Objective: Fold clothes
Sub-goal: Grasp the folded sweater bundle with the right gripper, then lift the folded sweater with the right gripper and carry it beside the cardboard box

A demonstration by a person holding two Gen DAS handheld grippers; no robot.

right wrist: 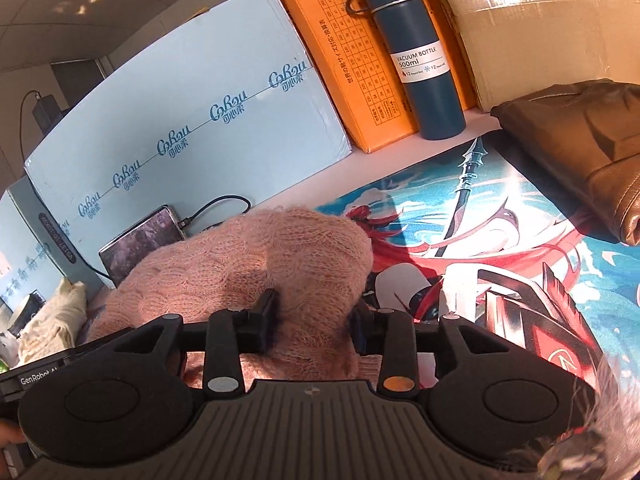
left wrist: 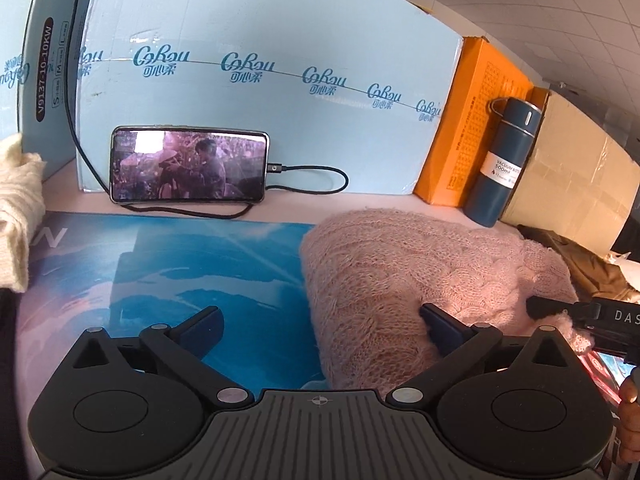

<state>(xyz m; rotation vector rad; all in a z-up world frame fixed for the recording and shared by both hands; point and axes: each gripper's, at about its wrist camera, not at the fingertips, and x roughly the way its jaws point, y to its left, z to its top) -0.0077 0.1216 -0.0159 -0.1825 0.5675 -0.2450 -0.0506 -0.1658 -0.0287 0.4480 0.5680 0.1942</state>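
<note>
A pink knitted sweater [left wrist: 420, 272] lies bunched in a folded bundle on the printed desk mat [left wrist: 180, 260]. My left gripper [left wrist: 320, 320] is open, its jaws wide apart; its right finger presses against the sweater's near side, its left finger is over the bare mat. In the right wrist view the sweater [right wrist: 256, 256] fills the middle. My right gripper [right wrist: 314, 316] is shut on a thick fold of the sweater. The right gripper also shows at the right edge of the left wrist view [left wrist: 560, 312].
A phone [left wrist: 188, 164] playing video leans on a light blue carton [left wrist: 260, 80], with a cable. An orange box [right wrist: 352, 60] and a blue vacuum bottle [right wrist: 416, 52] stand behind. A brown garment [right wrist: 580, 140] lies at the right, a cream cloth [left wrist: 16, 216] at the left.
</note>
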